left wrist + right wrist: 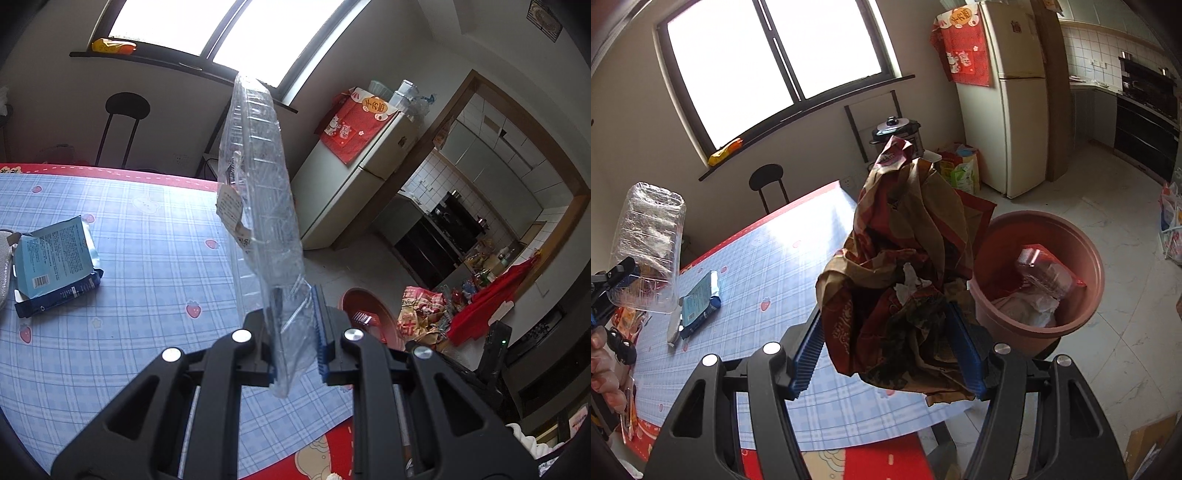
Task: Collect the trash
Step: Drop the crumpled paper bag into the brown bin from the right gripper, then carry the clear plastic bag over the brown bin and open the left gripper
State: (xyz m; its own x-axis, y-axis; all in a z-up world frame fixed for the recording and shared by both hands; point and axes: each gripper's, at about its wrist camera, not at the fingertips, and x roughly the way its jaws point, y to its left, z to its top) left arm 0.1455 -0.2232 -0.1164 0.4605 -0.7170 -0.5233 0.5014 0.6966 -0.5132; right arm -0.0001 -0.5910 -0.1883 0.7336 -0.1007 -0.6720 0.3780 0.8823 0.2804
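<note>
My left gripper (295,339) is shut on a clear plastic clamshell container (258,192), which stands up on edge above the table's right side; the same container (646,247) shows at the far left of the right wrist view. My right gripper (890,347) is shut on a crumpled brown and red paper bag (905,258), held over the table edge just left of a terracotta-coloured bin (997,254). The bin (364,301) holds plastic and paper trash. A blue box (55,258) lies on the blue checked tablecloth (147,258).
A black stool (125,110) stands beyond the table under the window. A fridge (1015,92) stands at the back, with bags (960,170) on the floor beside it. Red bags and clutter (461,310) lie right of the bin. A person's hand (604,369) shows at the left.
</note>
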